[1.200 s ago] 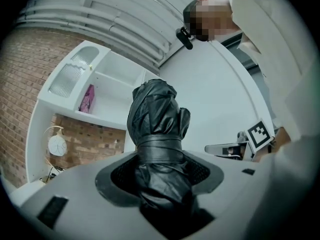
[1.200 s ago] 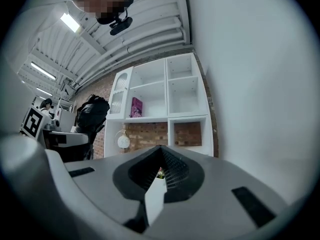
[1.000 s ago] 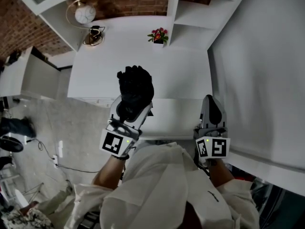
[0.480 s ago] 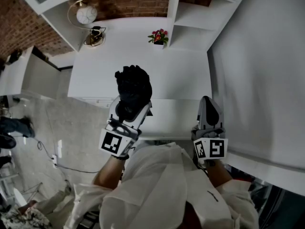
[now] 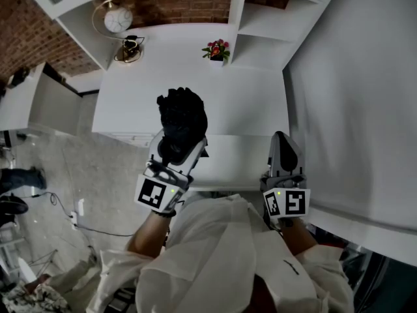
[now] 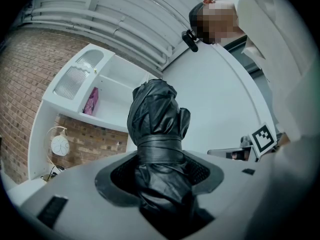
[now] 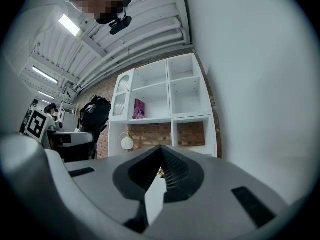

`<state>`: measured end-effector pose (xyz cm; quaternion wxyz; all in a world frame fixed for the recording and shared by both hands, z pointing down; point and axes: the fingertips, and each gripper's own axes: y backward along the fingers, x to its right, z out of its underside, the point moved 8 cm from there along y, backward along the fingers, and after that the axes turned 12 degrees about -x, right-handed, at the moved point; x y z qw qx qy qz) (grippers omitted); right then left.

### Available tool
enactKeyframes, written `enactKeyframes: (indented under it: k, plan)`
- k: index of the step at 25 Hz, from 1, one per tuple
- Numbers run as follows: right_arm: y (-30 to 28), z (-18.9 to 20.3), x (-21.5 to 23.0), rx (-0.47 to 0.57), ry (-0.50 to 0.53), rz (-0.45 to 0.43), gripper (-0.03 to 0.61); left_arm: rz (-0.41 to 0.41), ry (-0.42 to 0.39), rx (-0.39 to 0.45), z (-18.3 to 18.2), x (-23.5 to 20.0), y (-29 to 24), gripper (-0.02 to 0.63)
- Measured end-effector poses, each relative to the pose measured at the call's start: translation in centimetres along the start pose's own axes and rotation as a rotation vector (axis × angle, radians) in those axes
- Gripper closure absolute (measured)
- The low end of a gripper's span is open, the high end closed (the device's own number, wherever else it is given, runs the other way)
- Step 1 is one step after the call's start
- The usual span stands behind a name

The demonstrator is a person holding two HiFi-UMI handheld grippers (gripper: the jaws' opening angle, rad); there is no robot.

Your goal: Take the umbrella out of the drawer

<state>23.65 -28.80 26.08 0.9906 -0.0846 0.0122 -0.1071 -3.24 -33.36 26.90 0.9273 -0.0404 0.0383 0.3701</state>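
At 12 o'clock from your left claw (image 5: 180,147), the folded black umbrella (image 5: 184,116) sticks out lengthwise, clamped between its jaws, clear above the desk (image 5: 247,103); your right claw (image 5: 285,137), at 3 o'clock, sits closed and empty.

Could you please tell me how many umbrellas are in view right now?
1. The folded black umbrella is clamped in the left gripper, over the white table; more may be hidden.

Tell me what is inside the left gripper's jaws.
A folded black umbrella, strapped shut, clamped by the left gripper. Its lower end is hidden behind the gripper body.
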Motion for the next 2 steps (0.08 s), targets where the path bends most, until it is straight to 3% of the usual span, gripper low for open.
enactKeyframes:
  k: [2]
  plan:
    - [-0.01,0.06,-0.11,0.000,-0.001,-0.002,0.561,0.003,0.000,0.004,0.00,-0.01,-0.03,0.347]
